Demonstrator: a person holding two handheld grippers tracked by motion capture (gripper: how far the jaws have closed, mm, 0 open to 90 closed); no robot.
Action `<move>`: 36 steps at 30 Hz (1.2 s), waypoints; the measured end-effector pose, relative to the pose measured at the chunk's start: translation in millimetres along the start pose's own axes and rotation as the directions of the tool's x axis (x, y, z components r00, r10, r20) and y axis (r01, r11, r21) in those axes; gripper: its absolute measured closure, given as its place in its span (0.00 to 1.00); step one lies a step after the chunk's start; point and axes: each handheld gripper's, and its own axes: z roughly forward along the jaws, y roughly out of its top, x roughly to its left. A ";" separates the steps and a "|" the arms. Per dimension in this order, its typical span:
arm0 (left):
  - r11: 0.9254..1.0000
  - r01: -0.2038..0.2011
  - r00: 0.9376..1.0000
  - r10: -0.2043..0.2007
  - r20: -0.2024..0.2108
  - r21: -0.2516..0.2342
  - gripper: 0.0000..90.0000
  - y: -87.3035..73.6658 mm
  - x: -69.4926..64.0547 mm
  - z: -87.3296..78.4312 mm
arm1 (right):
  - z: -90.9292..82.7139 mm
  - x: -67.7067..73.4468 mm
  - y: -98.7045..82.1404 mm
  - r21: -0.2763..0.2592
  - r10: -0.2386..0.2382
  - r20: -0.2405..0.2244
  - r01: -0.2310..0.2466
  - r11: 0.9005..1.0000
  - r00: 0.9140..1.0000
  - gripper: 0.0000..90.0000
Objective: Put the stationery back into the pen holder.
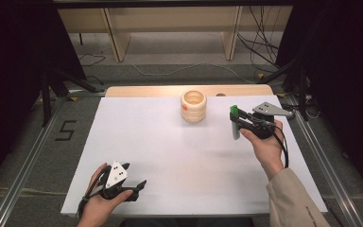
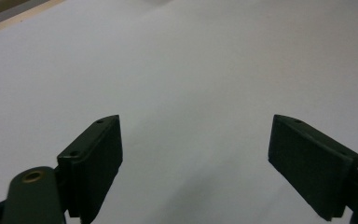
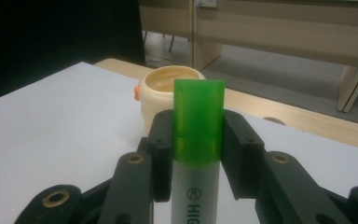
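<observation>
Right gripper (image 1: 236, 124) fingers clamp a green-capped highlighter (image 3: 198, 140), long axis upright, right of the cream holder (image 1: 194, 106) at far table centre. Left gripper (image 2: 196, 163) fingers wide open, empty, near-left.

Highlighter (image 3: 198, 140): lower barrel cut off by bottom edge in right gripper view; printed label breaks off after "HIG". In high view its barrel partly hidden behind right tongs (image 1: 236, 124), print too small to read.

Cream cup (image 3: 161, 100): right part hidden behind highlighter cap; orange bit on its side too small to identify.

Left tongs (image 2: 196, 163): bases cut off by bottom edge in left gripper view.

Surface (image 2: 205, 60): far edge blurred.
</observation>
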 end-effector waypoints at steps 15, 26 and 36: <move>1.000 0.000 1.000 0.000 0.000 -0.001 0.19 0.0 -0.1 0.0 | 13.3 2.4 7.6 -0.011 0.002 -0.001 -0.002 1.000 1.000 0.75; 1.000 -0.004 1.000 0.004 0.006 0.004 0.19 0.1 -0.1 0.2 | 22.3 1.3 13.2 -0.015 0.006 0.001 -0.006 1.000 1.000 0.75; 1.000 -0.001 1.000 0.001 0.007 0.003 0.19 0.0 -0.2 0.4 | 32.7 5.0 22.0 -0.026 0.001 -0.012 -0.001 1.000 1.000 0.75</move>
